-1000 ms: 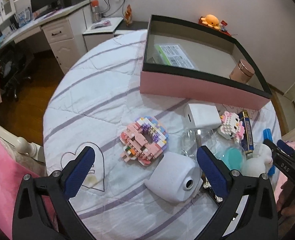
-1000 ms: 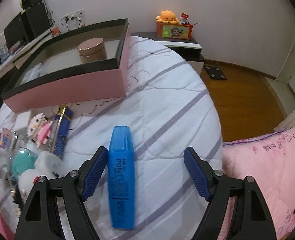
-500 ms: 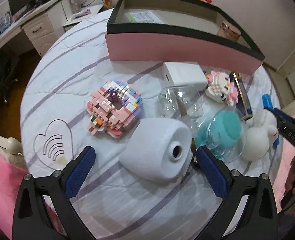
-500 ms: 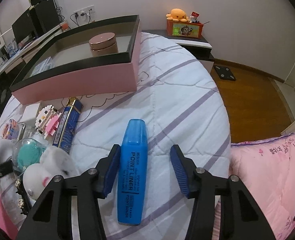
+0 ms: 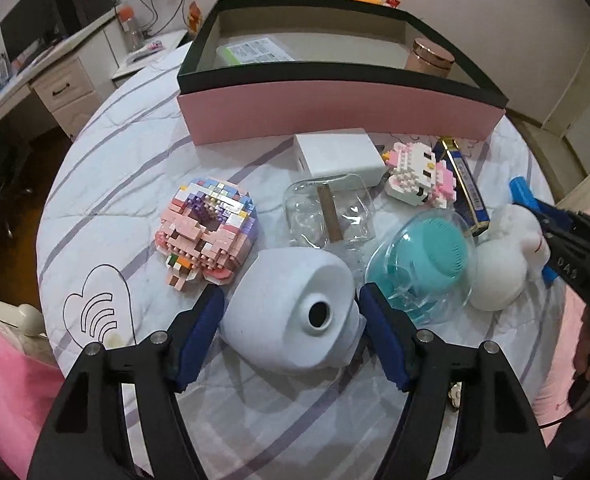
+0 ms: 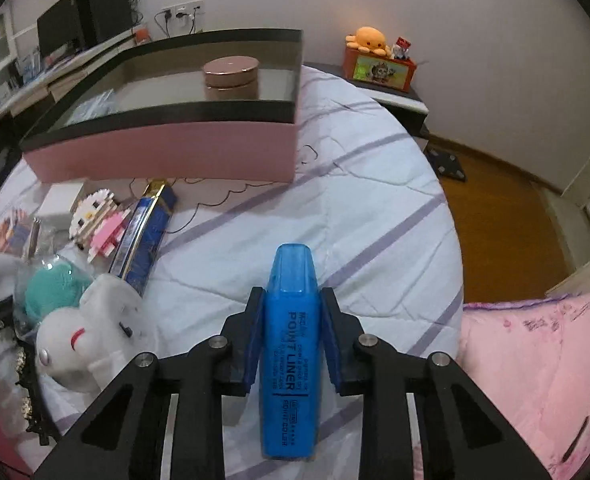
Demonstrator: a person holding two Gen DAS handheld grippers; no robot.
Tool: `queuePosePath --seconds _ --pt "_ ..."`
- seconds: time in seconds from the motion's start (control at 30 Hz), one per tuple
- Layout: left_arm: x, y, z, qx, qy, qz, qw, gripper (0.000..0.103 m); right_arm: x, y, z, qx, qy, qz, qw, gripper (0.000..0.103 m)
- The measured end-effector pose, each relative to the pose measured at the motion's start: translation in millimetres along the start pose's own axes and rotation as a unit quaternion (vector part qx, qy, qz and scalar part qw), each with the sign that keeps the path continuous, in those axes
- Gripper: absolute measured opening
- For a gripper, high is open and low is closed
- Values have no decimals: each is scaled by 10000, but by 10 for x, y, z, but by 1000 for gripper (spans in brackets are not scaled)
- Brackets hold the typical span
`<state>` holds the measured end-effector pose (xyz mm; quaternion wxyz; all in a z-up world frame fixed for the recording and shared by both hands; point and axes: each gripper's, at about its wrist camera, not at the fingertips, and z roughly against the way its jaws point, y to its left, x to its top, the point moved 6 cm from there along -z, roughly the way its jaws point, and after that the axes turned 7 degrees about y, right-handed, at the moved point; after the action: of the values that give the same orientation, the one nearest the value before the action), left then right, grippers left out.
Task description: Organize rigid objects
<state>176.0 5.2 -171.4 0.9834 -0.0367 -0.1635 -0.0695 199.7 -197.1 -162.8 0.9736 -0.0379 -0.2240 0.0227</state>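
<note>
- Right wrist view: the right gripper has just been closing its jaws, and both blue pads now press the flat sides of a blue plastic highlighter pen printed "POINT LINER".
- The highlighter lies on the white quilted bedspread with lilac stripes; its long axis runs straight along the gripper's fingers, and its translucent cap end points away from the camera, towards the far wall.
- To its left, well apart, sits a pink open box with a black rim, holding a round rose-gold tin.
- Left wrist view: the left gripper straddles a white rounded plastic device with a dark round hole. Its jaws have just been closing. The left pad sits just beside the body and the right pad at its edge; I cannot tell whether either presses yet.
- The device lies on its side, holed face turned towards the camera and slightly right, long axis running away towards a clear glass jar.
- Near it lie a pastel brick-built doughnut, a teal round brush in a clear shell and a white plush toy.
</note>
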Motion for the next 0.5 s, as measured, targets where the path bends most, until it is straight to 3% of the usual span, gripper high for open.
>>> queuePosePath --seconds 0.13,0.5 --pt "25 51 100 74 -118 9 9999 71 -1 -57 32 224 -31 -268 9994 27" --pt "34 62 457 115 -579 113 9982 71 22 -80 373 247 -466 -313 9981 27"
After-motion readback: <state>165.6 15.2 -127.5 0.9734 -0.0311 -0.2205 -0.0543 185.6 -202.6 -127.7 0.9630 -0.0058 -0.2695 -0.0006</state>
